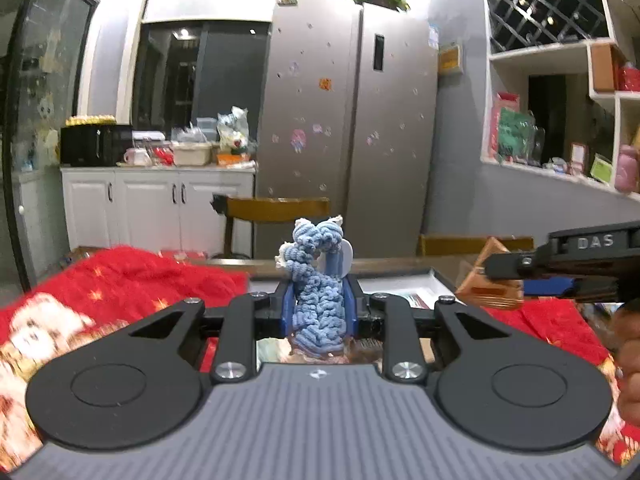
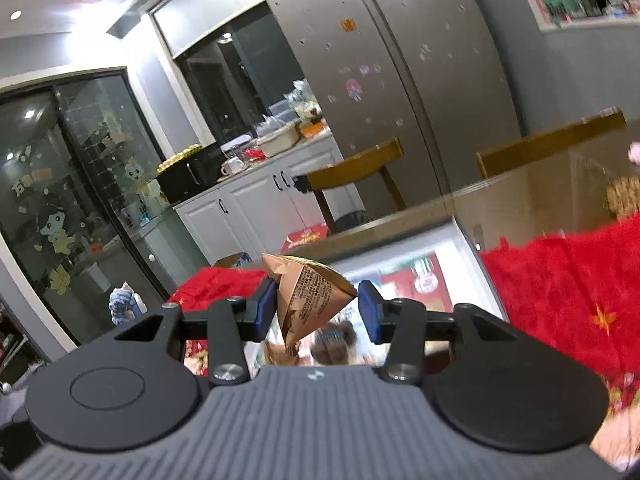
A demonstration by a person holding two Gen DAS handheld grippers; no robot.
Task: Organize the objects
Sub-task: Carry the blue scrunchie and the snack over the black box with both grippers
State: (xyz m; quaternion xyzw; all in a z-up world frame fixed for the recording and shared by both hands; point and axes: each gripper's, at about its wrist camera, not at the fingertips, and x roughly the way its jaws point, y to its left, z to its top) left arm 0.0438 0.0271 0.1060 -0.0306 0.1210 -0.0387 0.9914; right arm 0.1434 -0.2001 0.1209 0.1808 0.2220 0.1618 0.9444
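The left claw (image 1: pixel 319 300) is clenched on a blue knitted toy (image 1: pixel 318 300), which is squeezed between the blue pads (image 1: pixel 287 312) and stands upright, its pale-tipped ears poking above the fingers. In the right wrist view the same toy is seen at the far left edge (image 2: pixel 122 306).

The right claw (image 2: pixel 318 306) is grasping a brown pyramid-shaped snack packet (image 2: pixel 304 300); the left pad (image 2: pixel 266 308) is pressed on its side and one corner of the packet is touching the right pad (image 2: pixel 368 312). Printed text is seen on the packet but cannot be read. From the left wrist view the right claw is seen at the right edge (image 1: pixel 504 280), with the packet (image 1: pixel 490 280) at its tip and part of a hand (image 1: pixel 628 364) just below it.

Beneath both claws a red cloth (image 1: pixel 132 280) with gold stars is spread over the surface (image 2: pixel 400 228). Between the cloth's two halves an open white box (image 2: pixel 472 248) is seen, with blurred contents.

Just past the surface edge two wooden chair backs (image 1: pixel 276 208) are seen. Farther off stand a silver fridge (image 1: pixel 348 120) dotted with stickers, white cabinets (image 1: pixel 160 204) carrying clutter and a black microwave (image 1: pixel 96 144), and white wall shelves (image 1: pixel 560 48) at the right.
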